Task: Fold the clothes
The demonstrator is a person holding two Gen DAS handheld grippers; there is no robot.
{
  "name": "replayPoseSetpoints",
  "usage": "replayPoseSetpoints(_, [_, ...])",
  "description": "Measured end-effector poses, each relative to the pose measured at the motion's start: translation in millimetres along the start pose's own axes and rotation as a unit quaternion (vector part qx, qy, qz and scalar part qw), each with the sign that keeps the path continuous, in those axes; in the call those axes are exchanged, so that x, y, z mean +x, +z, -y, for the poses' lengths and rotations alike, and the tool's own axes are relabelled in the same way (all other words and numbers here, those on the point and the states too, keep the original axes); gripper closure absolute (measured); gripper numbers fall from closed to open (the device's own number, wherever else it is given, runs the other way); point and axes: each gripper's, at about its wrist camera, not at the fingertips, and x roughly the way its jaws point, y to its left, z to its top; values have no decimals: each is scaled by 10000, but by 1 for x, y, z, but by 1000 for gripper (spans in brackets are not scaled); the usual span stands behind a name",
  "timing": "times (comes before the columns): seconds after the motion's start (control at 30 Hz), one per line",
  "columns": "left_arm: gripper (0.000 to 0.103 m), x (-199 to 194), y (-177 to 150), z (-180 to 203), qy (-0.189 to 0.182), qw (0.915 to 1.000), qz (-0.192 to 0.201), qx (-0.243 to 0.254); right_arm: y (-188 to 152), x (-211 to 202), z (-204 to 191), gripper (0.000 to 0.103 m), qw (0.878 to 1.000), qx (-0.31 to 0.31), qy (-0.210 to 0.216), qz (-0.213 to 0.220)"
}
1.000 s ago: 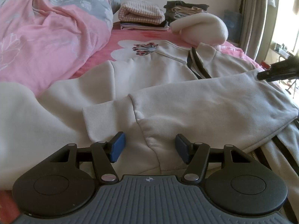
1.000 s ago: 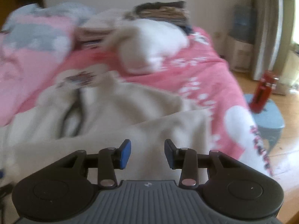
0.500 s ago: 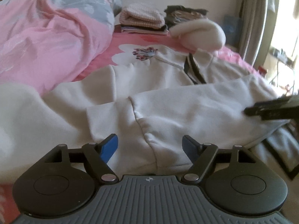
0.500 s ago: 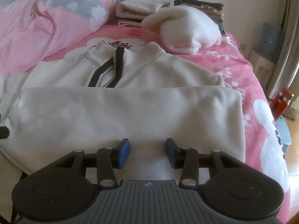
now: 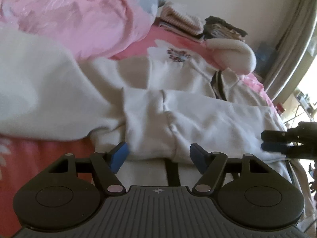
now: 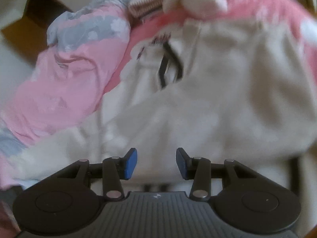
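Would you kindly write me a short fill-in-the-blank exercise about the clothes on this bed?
1. The cream sweatshirt lies on a ____ bedsheet.
2. Its collar zip has ____ edging.
3. The pads on the left tool are ____.
4. The crumpled duvet is pink and ____.

Missing: pink; black; blue; grey

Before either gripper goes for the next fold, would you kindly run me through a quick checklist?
1. Left gripper free of cloth: ok, jaws closing, nothing pinched.
2. Right gripper free of cloth: ok, open.
3. Cream sweatshirt flat on the bed: not ok, its hem is rumpled near the left gripper.
4. Sleeve folded across the body: ok.
5. Grippers apart from each other: ok.
6. Pink duvet off the sweatshirt: cannot tell.
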Motion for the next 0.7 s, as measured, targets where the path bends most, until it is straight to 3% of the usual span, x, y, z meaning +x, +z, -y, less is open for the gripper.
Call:
replayPoseSetpoints(0.13, [42, 2, 0, -7, 38, 9999, -1, -147, -14, 11, 8, 56, 9918, 934, 701, -517])
replayPoseSetpoints(0.27, [46, 7, 2, -12, 40, 9995, 41, -300, -27, 28, 13, 56, 9844, 1380, 772, -777])
replayPoseSetpoints(0.43, [57, 12, 0, -12, 133, 9995, 139, -257, -26, 37, 18, 58, 9821, 1644, 673, -633])
replayPoseSetpoints(0.57, [79, 13, 2, -12, 226, 9993, 248, -164, -24, 39, 19, 64, 9836, 1634, 609, -462])
replayPoseSetpoints(0.7, [87, 16, 4, -14, 265, 9990, 347, -107, -24, 41, 27, 82, 9833, 1693, 561, -350])
